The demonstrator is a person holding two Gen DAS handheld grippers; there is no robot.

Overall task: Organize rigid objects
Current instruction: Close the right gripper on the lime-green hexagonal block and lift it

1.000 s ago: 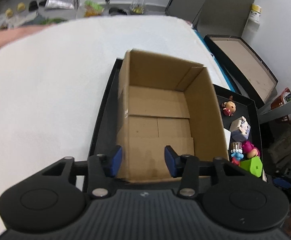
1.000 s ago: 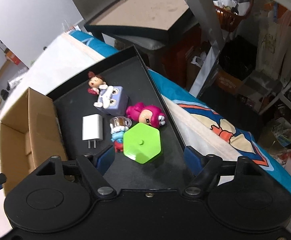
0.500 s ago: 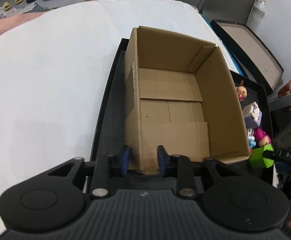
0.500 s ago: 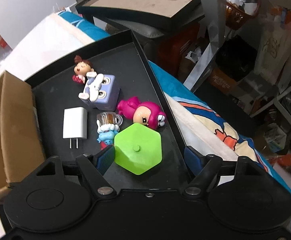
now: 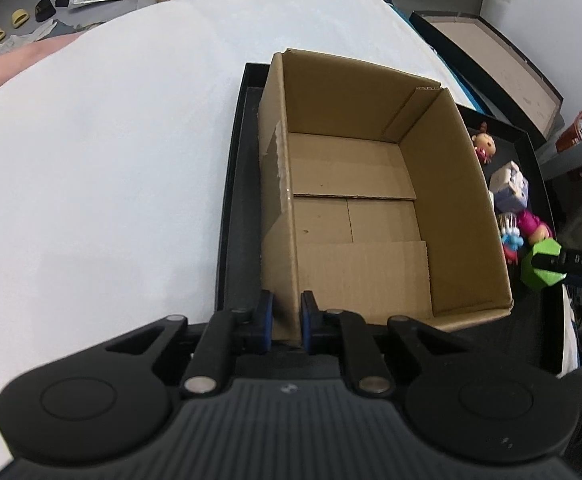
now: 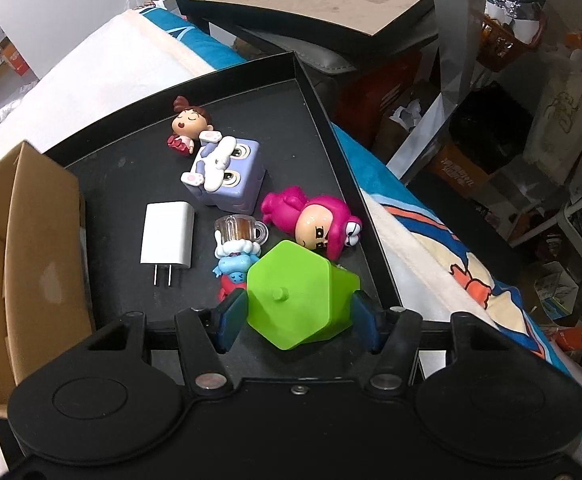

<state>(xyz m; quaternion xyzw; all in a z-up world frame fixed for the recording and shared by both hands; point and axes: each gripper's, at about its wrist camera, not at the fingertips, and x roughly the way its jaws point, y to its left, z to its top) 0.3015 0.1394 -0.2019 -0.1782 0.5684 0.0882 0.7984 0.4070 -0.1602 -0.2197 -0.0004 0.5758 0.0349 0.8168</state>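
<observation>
My left gripper [image 5: 287, 320] is shut on the near left wall of the empty cardboard box [image 5: 451, 200], which stands in a black tray [image 5: 239, 200]. To the right of the box [image 6: 43, 240], my right gripper [image 6: 297, 318] has its jaws closing on a green hexagonal block [image 6: 295, 296], with both pads against its sides. The block [image 5: 539, 272] also shows in the left wrist view. Beyond it on the tray [image 6: 131, 152] lie a pink figure [image 6: 315, 220], a purple cube toy [image 6: 227, 176], a white charger [image 6: 167, 236], a blue figure with a mug [image 6: 237, 256] and a small doll [image 6: 187, 124].
A white bed surface [image 5: 111, 160] spreads left of the tray. A shallow black lid [image 6: 323, 0] rests beyond the tray's far corner. Right of the bed edge are a metal rack leg [image 6: 447, 60], boxes and clutter on the floor.
The left jaws came together on the box wall. The right gripper sank over the green block and its jaws narrowed from wide open onto the block's sides.
</observation>
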